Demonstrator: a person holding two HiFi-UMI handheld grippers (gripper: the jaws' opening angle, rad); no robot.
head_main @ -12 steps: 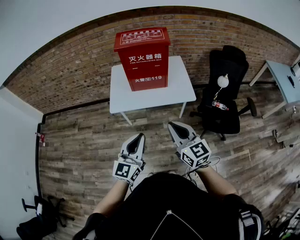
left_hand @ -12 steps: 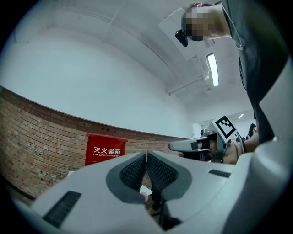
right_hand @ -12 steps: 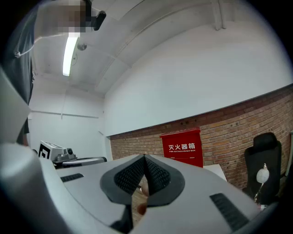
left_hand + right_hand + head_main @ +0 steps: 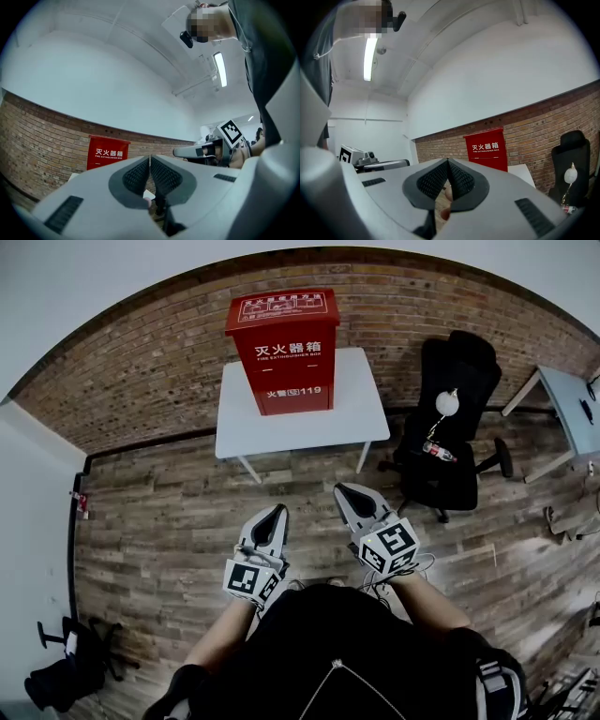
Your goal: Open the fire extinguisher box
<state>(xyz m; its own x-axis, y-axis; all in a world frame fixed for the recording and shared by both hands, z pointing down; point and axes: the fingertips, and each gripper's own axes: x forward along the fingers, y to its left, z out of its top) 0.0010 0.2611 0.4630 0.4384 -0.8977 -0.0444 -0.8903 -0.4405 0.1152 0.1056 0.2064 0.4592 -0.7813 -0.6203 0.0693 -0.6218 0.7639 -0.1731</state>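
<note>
Left claw [image 4: 278,511], right claw [image 4: 340,490]; one box [image 4: 283,352]

White table [image 4: 358,411], black chair [image 4: 465,416], brick wall [image 4: 141,381]

— What's printed on the red box [image 4: 284,352]?
— Big white characters, 灭火器箱, with "FIRE EXTINGUISHER BOX" in small letters underneath. Lower down: 火警 119.
— And on top?
— A white printed panel, too small to read.
</note>
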